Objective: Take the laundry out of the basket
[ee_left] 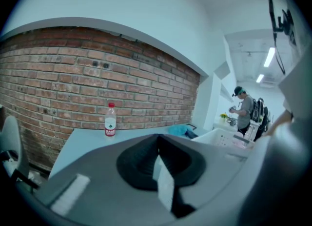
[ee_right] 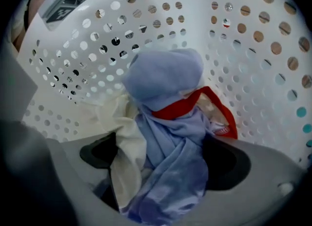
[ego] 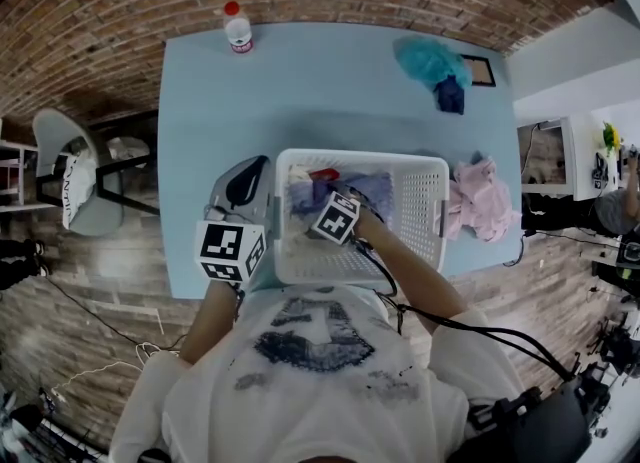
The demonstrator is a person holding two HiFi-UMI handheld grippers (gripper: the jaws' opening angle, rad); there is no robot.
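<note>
The white perforated laundry basket [ego: 422, 213] stands at the near edge of the light blue table [ego: 320, 91]. My right gripper [ego: 315, 198] reaches down inside it. In the right gripper view, the right gripper [ee_right: 161, 171] is shut on a lavender garment [ee_right: 165, 78] together with a fold of cream cloth [ee_right: 122, 127]. A red strap or trim [ee_right: 181, 107] lies across the bundle, against the basket wall [ee_right: 253, 49]. My left gripper [ego: 248, 173] rests outside the basket at its left side. The left gripper [ee_left: 157, 142] is shut with nothing held.
A pink garment [ego: 482, 201] lies on the table right of the basket. A teal cloth [ego: 430, 59] with a dark blue piece [ego: 450, 96] sits at the far right corner. A water bottle [ego: 238, 28] stands at the far edge. A chair [ego: 70, 166] is left of the table.
</note>
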